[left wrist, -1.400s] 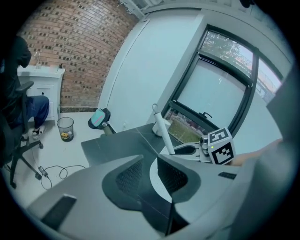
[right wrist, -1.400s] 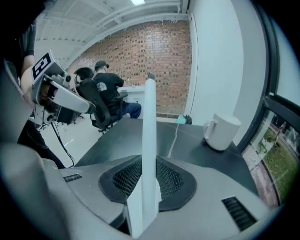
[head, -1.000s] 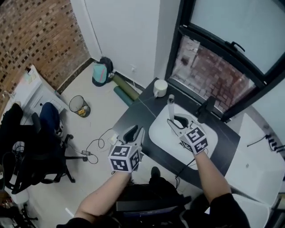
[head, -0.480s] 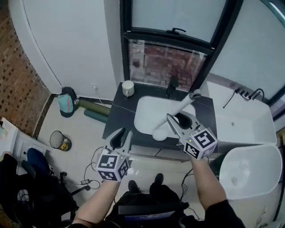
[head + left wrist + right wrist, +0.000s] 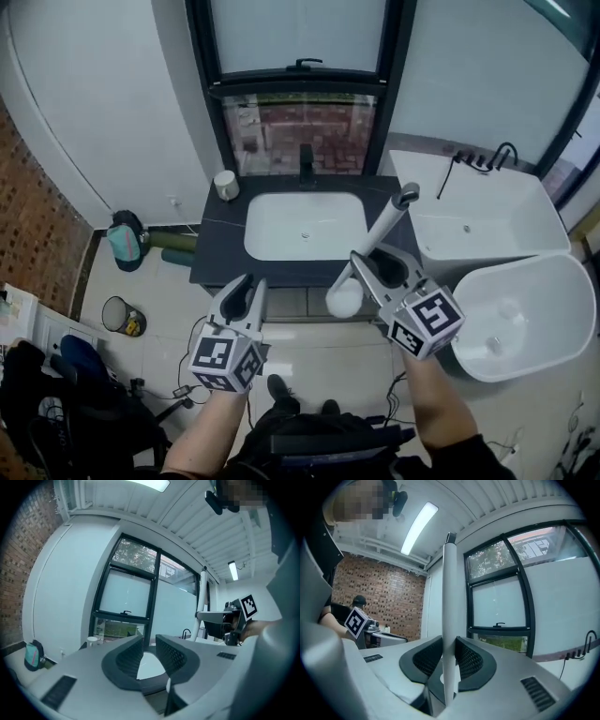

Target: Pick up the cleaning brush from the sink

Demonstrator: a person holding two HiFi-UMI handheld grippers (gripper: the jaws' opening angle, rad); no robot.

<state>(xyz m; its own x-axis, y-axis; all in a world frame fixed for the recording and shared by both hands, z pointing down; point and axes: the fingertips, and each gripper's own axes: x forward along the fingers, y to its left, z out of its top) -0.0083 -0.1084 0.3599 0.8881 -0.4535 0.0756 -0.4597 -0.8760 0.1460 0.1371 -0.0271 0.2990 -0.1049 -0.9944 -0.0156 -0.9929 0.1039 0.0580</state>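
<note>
A dark counter (image 5: pixel 217 255) stands under the window, its back edge against the wall. A white sink (image 5: pixel 305 225) is set into its middle and takes up most of the top. A dark tap (image 5: pixel 306 161) stands at the middle of the back edge, and a white cup (image 5: pixel 225 184) stands at the back left corner.

The pale tiled floor (image 5: pixel 141 281) carries the rest. Two rolled mats (image 5: pixel 174 242) lie at the foot of the counter's left end, a teal bag (image 5: pixel 124 246) just beside them. A wire bin (image 5: pixel 124 317) stands well apart, and a black chair (image 5: pixel 66 398) stands beyond it. A white bathtub (image 5: pixel 487 225) stands at the counter's right end.
</note>
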